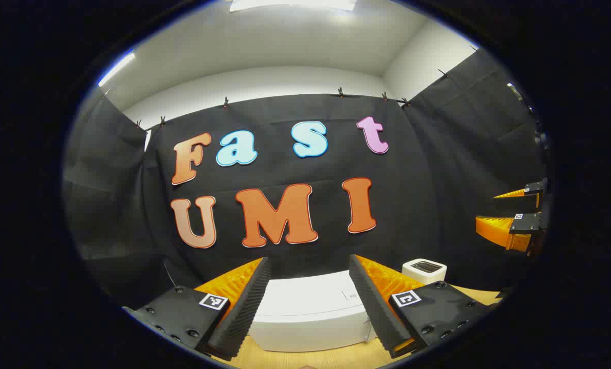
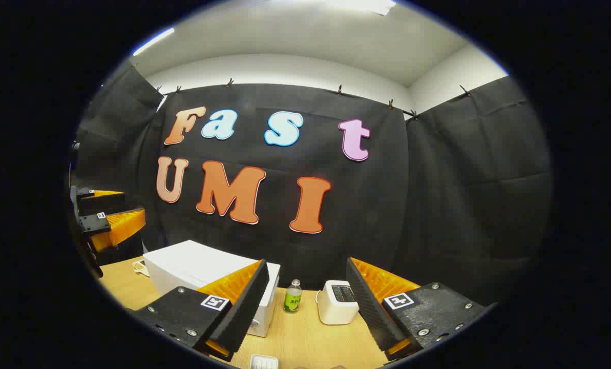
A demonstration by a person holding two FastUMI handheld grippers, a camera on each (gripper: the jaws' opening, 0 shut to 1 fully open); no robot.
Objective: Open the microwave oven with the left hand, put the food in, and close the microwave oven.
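The white microwave [image 1: 310, 312] stands on the wooden table [image 1: 325, 356], right ahead of my left gripper [image 1: 309, 262], whose fingers stand wide open above its top with nothing between them. In the right gripper view the microwave [image 2: 192, 266] sits left of centre, its door shut as far as I can tell. My right gripper [image 2: 306, 264] is open and holds nothing, raised over the table [image 2: 310, 338]. A small white ribbed object [image 2: 264, 362] peeks in at the bottom edge; I cannot tell whether it is the food. Each gripper shows at the other view's side: right gripper [image 1: 487, 209], left gripper [image 2: 133, 203].
A white toaster [image 2: 337, 307] stands right of the microwave, with a small green-labelled bottle [image 2: 292, 297] between them. The toaster [image 1: 424, 270] also appears behind my left gripper's right finger. A cable end [image 2: 140, 266] lies left of the microwave. Black cloth walls close the booth.
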